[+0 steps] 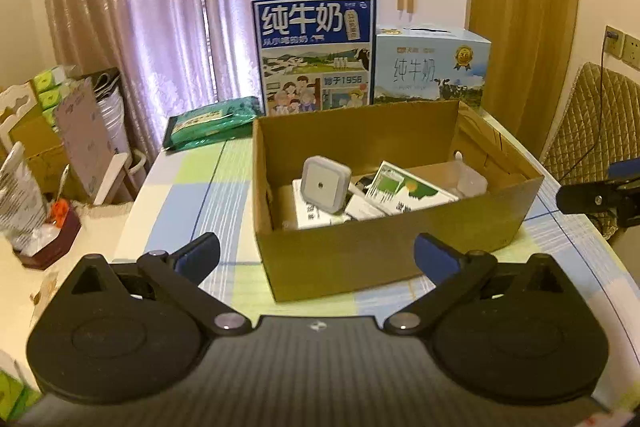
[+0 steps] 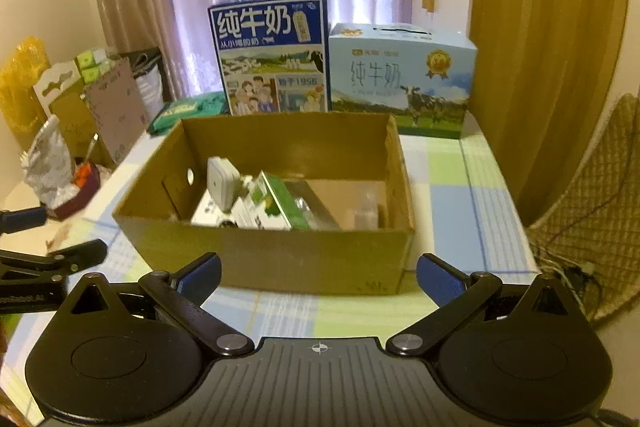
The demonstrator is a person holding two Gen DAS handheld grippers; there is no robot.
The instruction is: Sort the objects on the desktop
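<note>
An open cardboard box (image 1: 360,255) (image 2: 280,255) stands on the checked tablecloth. Inside lie a white square night light (image 1: 325,183) (image 2: 222,183), a green-and-white carton (image 1: 404,193) (image 2: 276,207), a flat white box (image 1: 312,215) and a clear plastic piece (image 1: 468,179) (image 2: 366,213). My left gripper (image 1: 316,259) hovers open in front of the box's near wall, holding nothing. My right gripper (image 2: 318,273) is also open and empty before the box. The right gripper's tips (image 1: 592,197) show at the left wrist view's right edge; the left gripper (image 2: 52,259) shows at the right wrist view's left edge.
Two milk cartons, dark blue (image 1: 316,55) (image 2: 272,55) and light blue (image 1: 432,67) (image 2: 402,79), stand behind the box, with a green packet (image 1: 212,121) (image 2: 188,109) to their left. A cluttered side surface with bags (image 1: 76,131) lies left; a quilted chair (image 1: 592,131) (image 2: 592,211) right.
</note>
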